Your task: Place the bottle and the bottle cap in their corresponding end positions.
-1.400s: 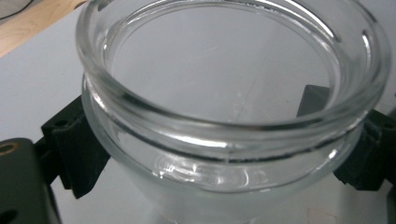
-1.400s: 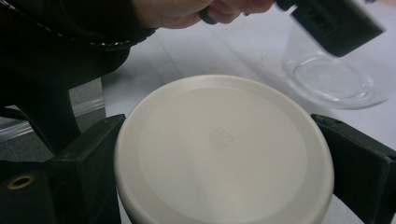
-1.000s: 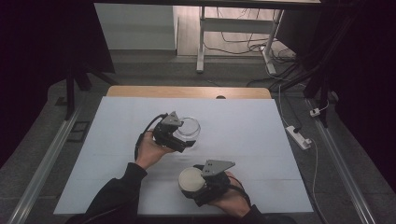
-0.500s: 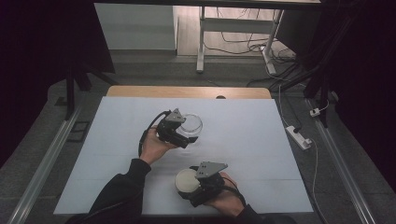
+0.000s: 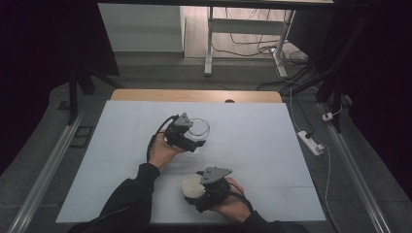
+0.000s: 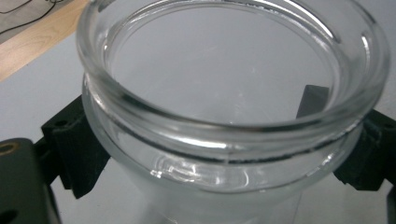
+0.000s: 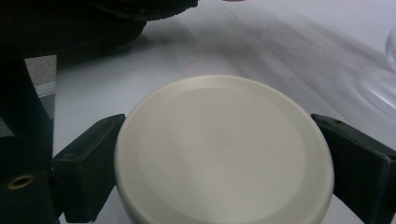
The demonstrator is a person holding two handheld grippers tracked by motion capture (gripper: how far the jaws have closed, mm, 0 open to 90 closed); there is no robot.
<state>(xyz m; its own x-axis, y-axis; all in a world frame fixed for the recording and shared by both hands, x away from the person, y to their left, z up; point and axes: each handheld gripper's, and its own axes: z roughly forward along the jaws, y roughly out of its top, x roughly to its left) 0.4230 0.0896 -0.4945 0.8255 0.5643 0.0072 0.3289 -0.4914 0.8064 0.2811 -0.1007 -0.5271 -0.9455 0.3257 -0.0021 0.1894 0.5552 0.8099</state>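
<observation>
A clear glass jar, open-mouthed, stands mid-table, clamped by the left gripper. Nearer, to its right, a cream lid is held in the right gripper. Closing seems in hand; next, the lid must be centred over the mouth. Only a faint embossed mark, unreadable, is seen on the lid.

Camera positions: one fixed overhead, two gripper-mounted.
High view faces forward and down; gripper views sit close, sharing its round cream lid and clear glass jar.
</observation>
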